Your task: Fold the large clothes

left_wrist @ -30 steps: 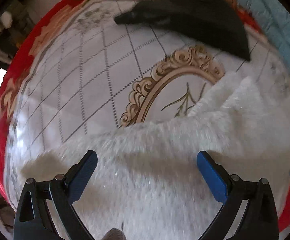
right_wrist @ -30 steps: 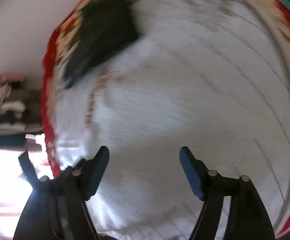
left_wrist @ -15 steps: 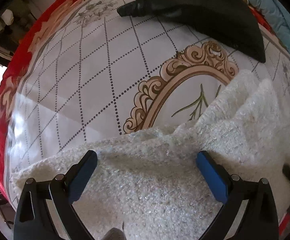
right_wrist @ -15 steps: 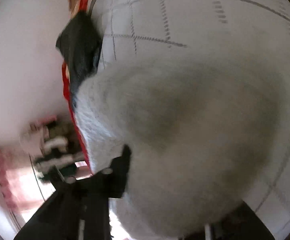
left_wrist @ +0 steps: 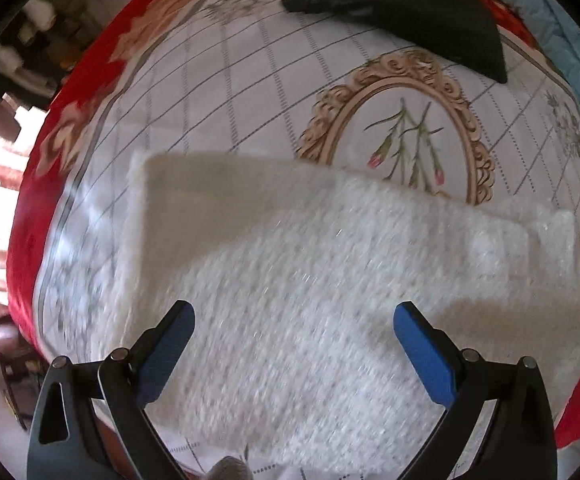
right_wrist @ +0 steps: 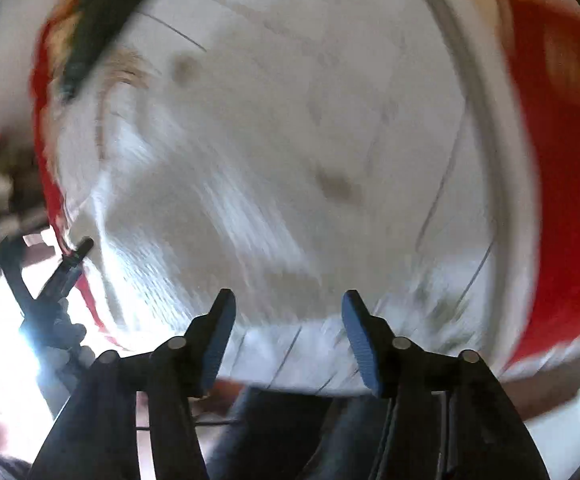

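- The bedspread (left_wrist: 218, 92), white with a grid and a red border, covers the bed and bears everything; it looks smooth, so cloth should slide over it with little drag.
- The white knit (left_wrist: 329, 280) lies flat across the lower half of the left wrist view, reaching from about 9 o'clock to 3 o'clock. One layer is turned over at the left, showing a smoother underside, and a stepped corner sits at 3 o'clock.
- I judge the knit soft, thick and limp. It will sag between two hold points and stretch if dragged by one corner. It is fluffy rather than slippery and not fragile, though loose loops could snag on a pad edge.
- The best holds, to my eye, are the corner at 9 o'clock and the stepped corner at 3 o'clock. Pinch all layers at the hem, not the open middle.
- A black garment (left_wrist: 417, 12) lies at 1 o'clock, well apart from the knit.
- The left gripper (left_wrist: 293, 344) hangs above the knit with jaws spread wide and nothing between them.
- The right gripper (right_wrist: 288, 334) has its jaws opening, and the gap is empty. The picture is blurred, but the knit (right_wrist: 218, 216) seems to lie past its tips toward 11 o'clock.
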The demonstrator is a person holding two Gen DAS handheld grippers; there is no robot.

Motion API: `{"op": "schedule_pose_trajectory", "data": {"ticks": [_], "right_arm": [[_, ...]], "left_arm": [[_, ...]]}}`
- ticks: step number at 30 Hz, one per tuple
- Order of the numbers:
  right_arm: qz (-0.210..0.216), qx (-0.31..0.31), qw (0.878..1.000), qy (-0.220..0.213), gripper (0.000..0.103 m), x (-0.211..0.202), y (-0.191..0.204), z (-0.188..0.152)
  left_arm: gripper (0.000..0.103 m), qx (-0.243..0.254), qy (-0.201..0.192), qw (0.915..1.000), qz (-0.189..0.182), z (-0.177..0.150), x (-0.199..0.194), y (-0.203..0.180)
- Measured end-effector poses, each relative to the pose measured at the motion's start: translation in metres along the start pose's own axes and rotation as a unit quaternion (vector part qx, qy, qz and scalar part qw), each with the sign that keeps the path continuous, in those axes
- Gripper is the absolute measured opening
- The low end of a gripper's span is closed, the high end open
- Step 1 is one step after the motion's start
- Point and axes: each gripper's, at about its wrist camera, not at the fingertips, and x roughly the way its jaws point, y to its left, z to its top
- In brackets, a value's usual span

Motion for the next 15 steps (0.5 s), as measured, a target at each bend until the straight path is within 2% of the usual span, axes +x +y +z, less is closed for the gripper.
{"op": "schedule_pose_trajectory", "data": {"ticks": [1, 2, 4, 5, 7, 9, 10, 11, 12, 13, 14, 15], "right_arm": [[0.001, -0.053, 0.998, -0.035, 0.069, -0.013, 0.021, 0.017], [0.008, -0.090, 0.995, -0.051, 0.069, -0.018, 0.035, 0.028], [0.010, -0.182, 0.982, -0.055, 0.069, -0.012, 0.074, 0.058], [0.018, -0.232, 0.972, -0.038, 0.069, 0.003, 0.099, 0.079], [0.028, -0.281, 0.959, -0.006, 0.069, 0.031, 0.133, 0.112], [0.030, -0.338, 0.939, 0.051, 0.069, 0.065, 0.164, 0.138], [0.011, -0.365, 0.927, 0.084, 0.069, 0.083, 0.173, 0.144], [-0.016, -0.391, 0.913, 0.115, 0.057, 0.099, 0.182, 0.141], [-0.033, -0.412, 0.902, 0.124, 0.040, 0.105, 0.183, 0.137], [-0.052, -0.443, 0.886, 0.125, 0.005, 0.110, 0.191, 0.134], [-0.064, -0.466, 0.871, 0.140, 0.005, 0.113, 0.199, 0.131], [-0.064, -0.473, 0.867, 0.140, 0.005, 0.109, 0.207, 0.131]], "left_arm": [[0.103, -0.009, 0.002, 1.0000, 0.003, -0.004, 0.002, 0.002], [0.103, -0.018, 0.006, 0.9998, 0.004, -0.008, 0.005, 0.005], [0.103, -0.034, 0.011, 0.9994, 0.001, -0.013, 0.008, 0.008], [0.103, -0.041, 0.010, 0.9991, 0.001, -0.015, 0.008, 0.010], [0.103, -0.050, 0.004, 0.9987, 0.000, -0.016, 0.004, 0.012], [0.103, -0.057, -0.007, 0.9983, 0.003, -0.018, -0.001, 0.013], [0.103, -0.059, -0.010, 0.9982, 0.003, -0.018, -0.002, 0.014], [0.103, -0.061, -0.011, 0.9981, 0.001, -0.019, -0.002, 0.014], [0.103, -0.065, -0.013, 0.9978, -0.002, -0.020, -0.004, 0.014], [0.103, -0.068, -0.015, 0.9976, -0.004, -0.021, -0.005, 0.015], [0.103, -0.072, -0.017, 0.9972, -0.006, -0.023, -0.007, 0.015], [0.103, -0.076, -0.019, 0.9969, -0.008, -0.025, -0.009, 0.016]]}}
